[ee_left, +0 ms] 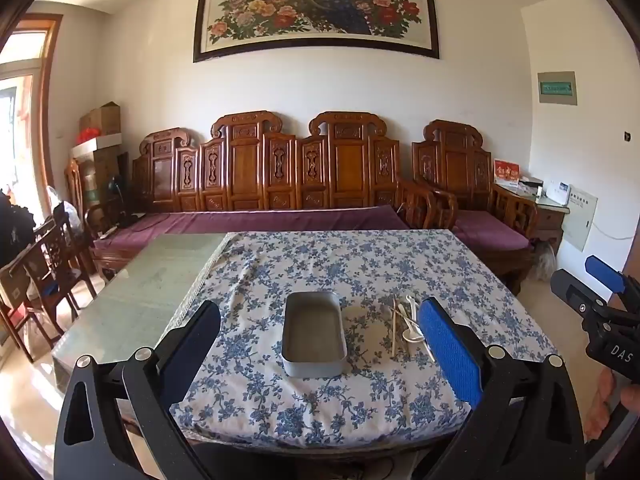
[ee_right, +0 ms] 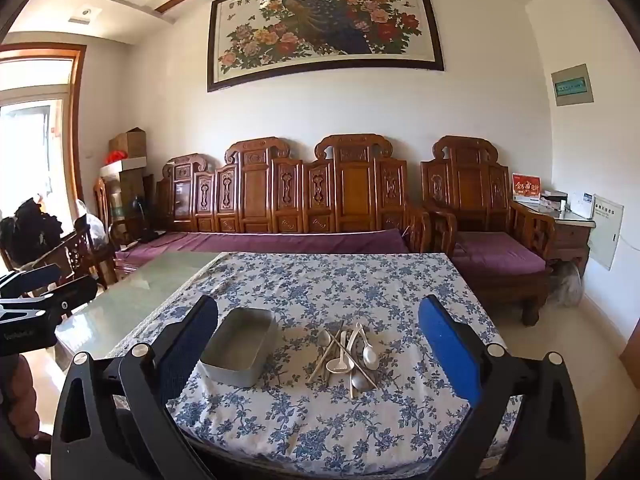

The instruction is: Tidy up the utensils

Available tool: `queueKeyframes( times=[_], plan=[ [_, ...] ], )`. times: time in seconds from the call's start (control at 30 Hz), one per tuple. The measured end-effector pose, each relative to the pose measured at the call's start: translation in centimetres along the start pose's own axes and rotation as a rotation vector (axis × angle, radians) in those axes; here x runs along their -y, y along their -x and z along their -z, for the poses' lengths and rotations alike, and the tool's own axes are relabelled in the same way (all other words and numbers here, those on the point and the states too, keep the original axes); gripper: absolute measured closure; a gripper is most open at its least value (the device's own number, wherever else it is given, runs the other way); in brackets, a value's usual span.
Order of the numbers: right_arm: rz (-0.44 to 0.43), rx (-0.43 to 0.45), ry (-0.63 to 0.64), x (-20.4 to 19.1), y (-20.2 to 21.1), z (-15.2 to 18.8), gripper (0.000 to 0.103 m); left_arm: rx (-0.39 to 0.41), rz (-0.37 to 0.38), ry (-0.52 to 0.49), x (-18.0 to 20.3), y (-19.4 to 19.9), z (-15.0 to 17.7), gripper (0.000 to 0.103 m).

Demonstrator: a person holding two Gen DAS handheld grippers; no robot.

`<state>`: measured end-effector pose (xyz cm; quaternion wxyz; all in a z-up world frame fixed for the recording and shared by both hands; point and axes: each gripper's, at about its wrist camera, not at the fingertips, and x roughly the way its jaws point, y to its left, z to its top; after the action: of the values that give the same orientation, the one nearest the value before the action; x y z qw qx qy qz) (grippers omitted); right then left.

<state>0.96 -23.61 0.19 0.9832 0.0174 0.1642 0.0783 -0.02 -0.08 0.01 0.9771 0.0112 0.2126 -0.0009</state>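
Left gripper [ee_left: 320, 344]: jaws spread wide, nothing between them.
Right gripper [ee_right: 318, 346]: jaws spread, empty.
Grey rectangular metal tin [ee_left: 314, 332]: mid-cloth, clear of edges.
Pile of white spoons and chopsticks [ee_right: 348, 354]: just right of tin.
Blue floral tablecloth [ee_right: 320, 420]: bare near and far.

On the table [ee_right: 360, 280] the tin [ee_right: 240, 346] sits just left of the heaped utensils [ee_right: 348, 354]; a sofa [ee_right: 288, 200] stands behind.

Left gripper [ee_left: 326, 344] and right gripper [ee_right: 320, 344] were both wide open, tilted slightly down, holding nothing.
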Motion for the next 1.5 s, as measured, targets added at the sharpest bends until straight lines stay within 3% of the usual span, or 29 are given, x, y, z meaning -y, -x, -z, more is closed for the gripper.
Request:
queueKeyframes(
  times=[1.5],
  plan=[
    [-0.011,0.008,-0.008,-0.3,0.1,-0.1,0.003,0.008,0.023,-0.004,0.7,0.6,-0.6,0.007]
  ],
)
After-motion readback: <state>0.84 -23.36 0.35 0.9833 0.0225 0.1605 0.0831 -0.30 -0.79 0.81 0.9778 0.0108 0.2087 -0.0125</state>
